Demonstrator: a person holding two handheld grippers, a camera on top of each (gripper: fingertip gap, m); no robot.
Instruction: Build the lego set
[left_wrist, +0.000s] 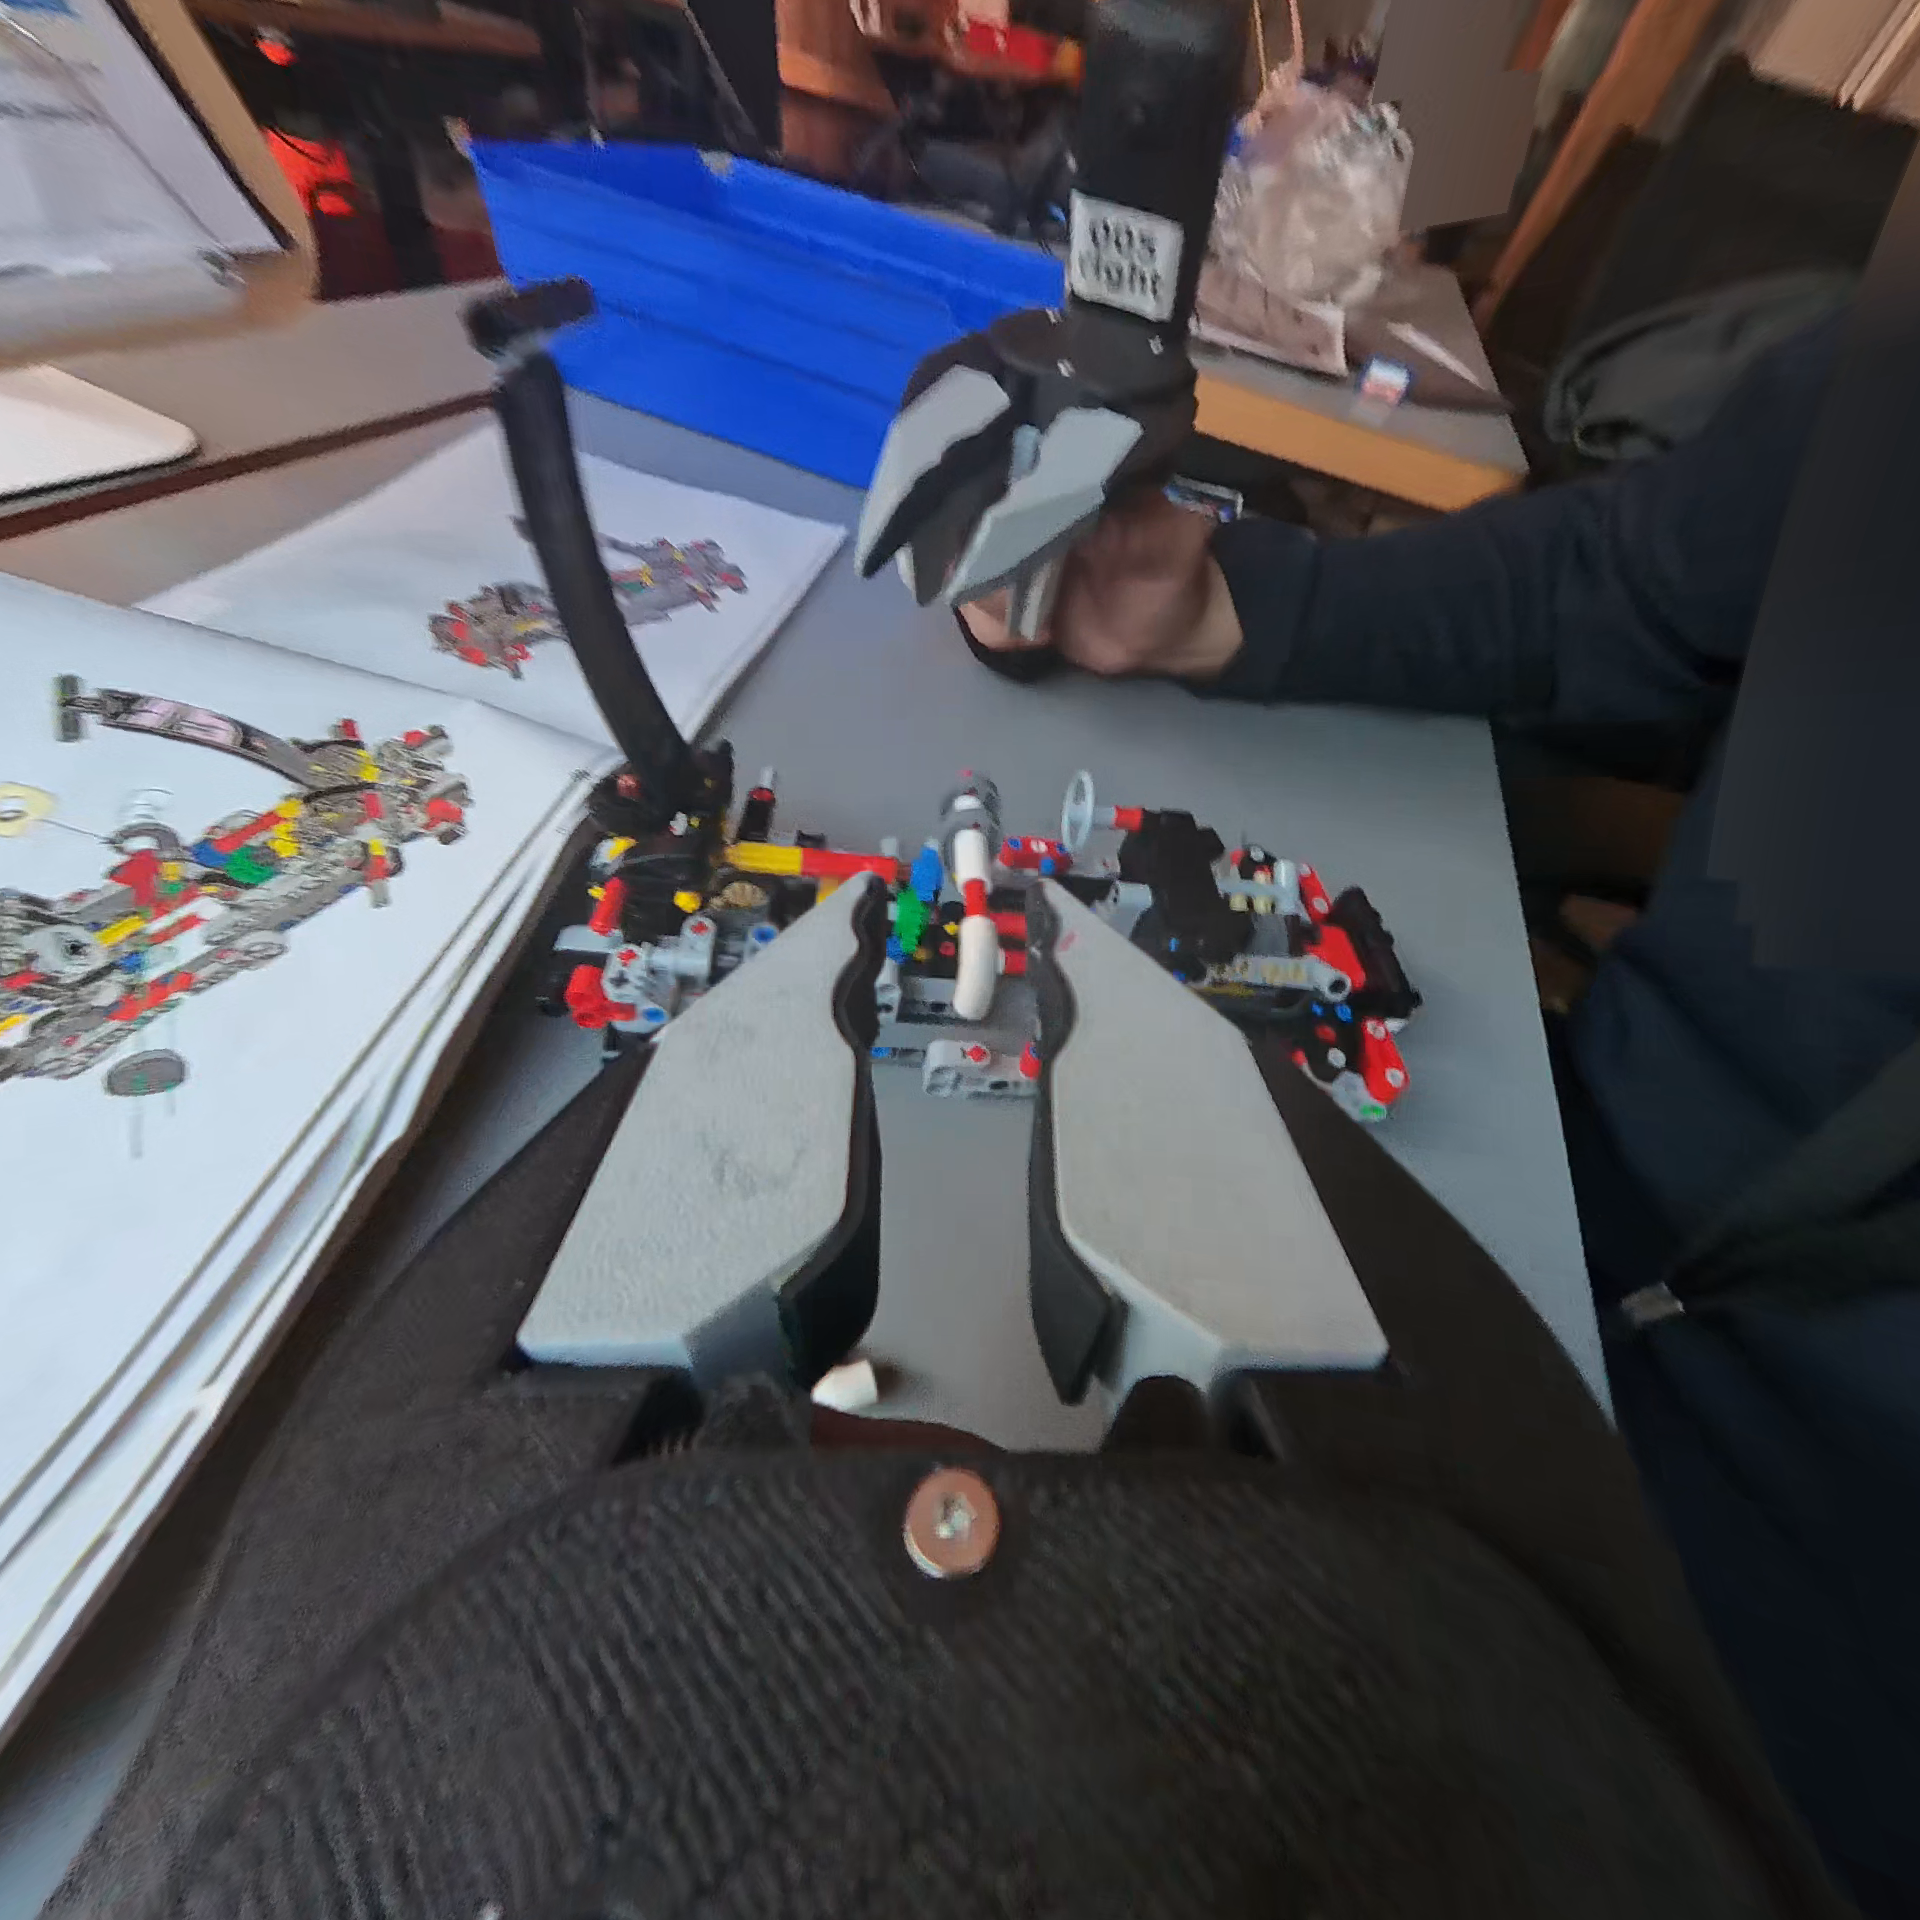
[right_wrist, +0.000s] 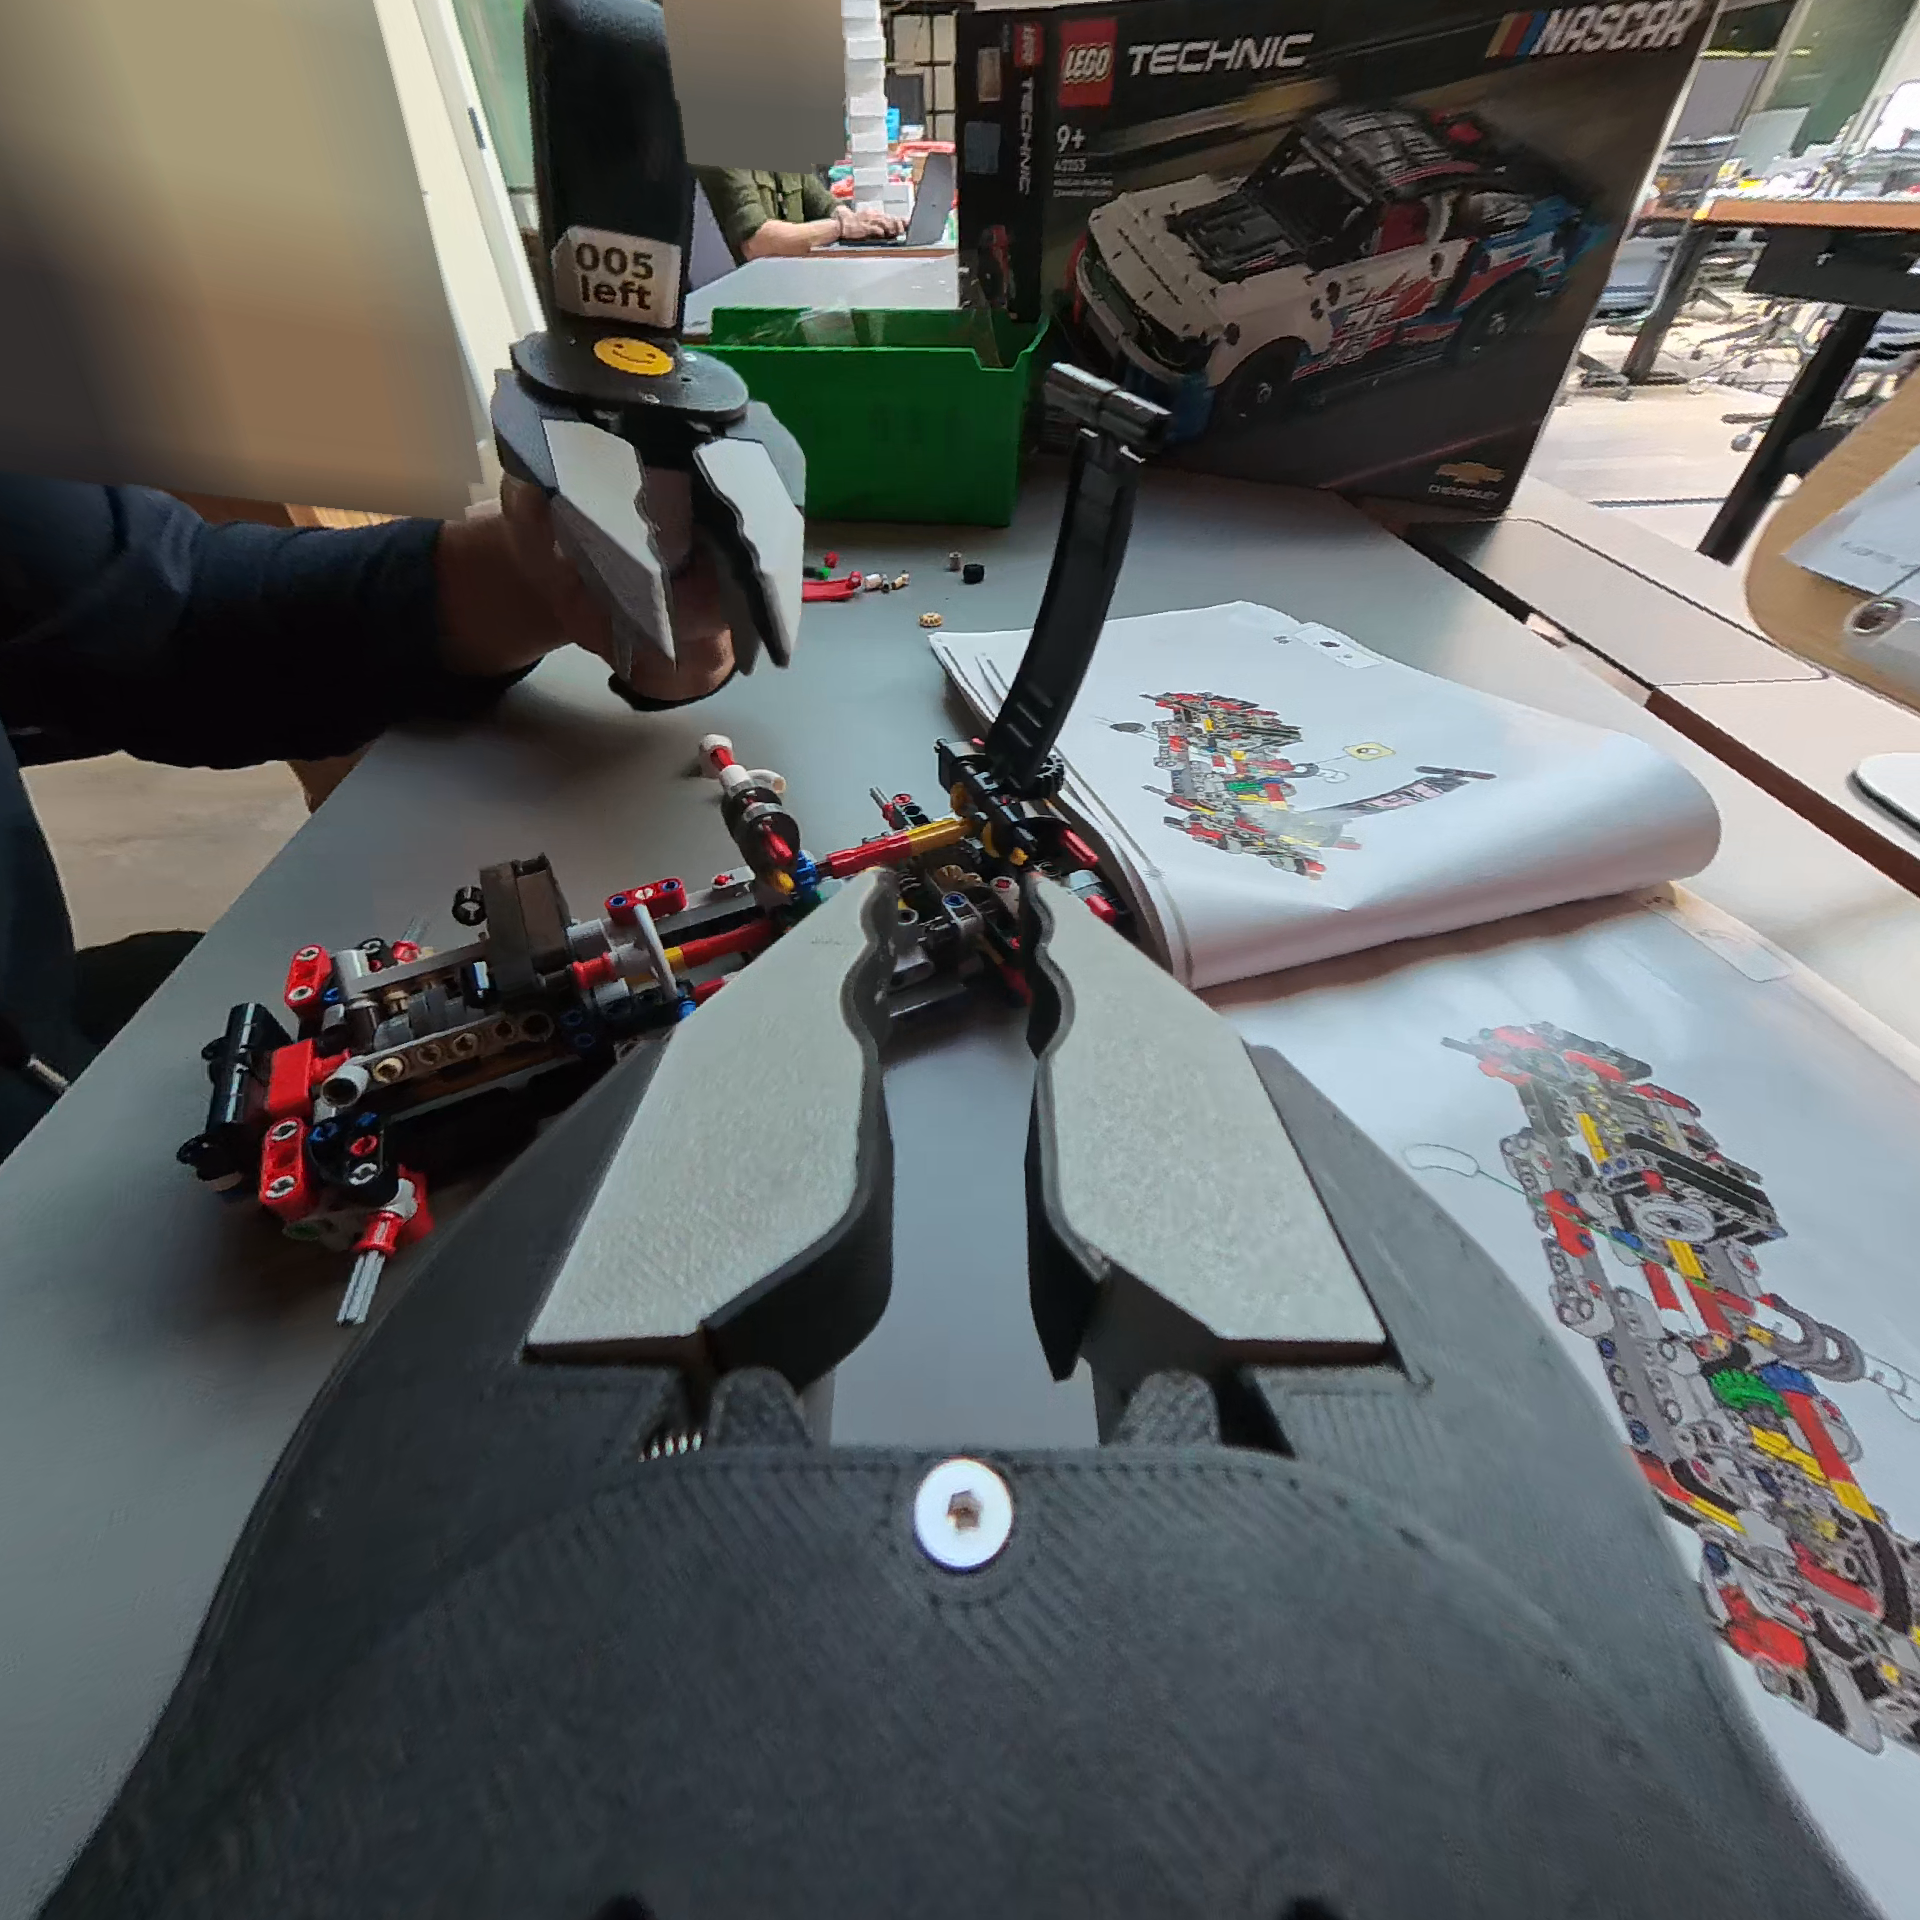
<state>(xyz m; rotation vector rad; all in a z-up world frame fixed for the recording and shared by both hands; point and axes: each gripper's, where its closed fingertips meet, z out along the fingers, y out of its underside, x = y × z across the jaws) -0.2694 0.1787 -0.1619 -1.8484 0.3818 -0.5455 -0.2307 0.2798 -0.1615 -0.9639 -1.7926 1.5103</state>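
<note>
A part-built toy-brick car chassis (left_wrist: 1195, 894), in red, grey, black and yellow, lies on the grey table (left_wrist: 1039, 707). A long curved black piece (left_wrist: 582, 582) stands up from its end beside the booklet. My left gripper (left_wrist: 961, 894) is open and empty. The chassis middle shows through its gap, with a white and red axle there. In the right wrist view the left gripper (right_wrist: 717, 655) hangs above the table. My right gripper (right_wrist: 951, 894) is open and empty over the chassis (right_wrist: 468, 997) near the black piece (right_wrist: 1070, 613). It hangs in the air in the left wrist view (left_wrist: 899, 582).
An open instruction booklet (left_wrist: 260, 987) lies beside the chassis and also shows in the right wrist view (right_wrist: 1351, 790). A blue bin (left_wrist: 748, 301), a green bin (right_wrist: 894, 426) and the set's box (right_wrist: 1299, 229) stand at the back. Small loose parts (right_wrist: 883, 582) lie near the green bin. Tip to tip, the grippers are about 12 cm apart.
</note>
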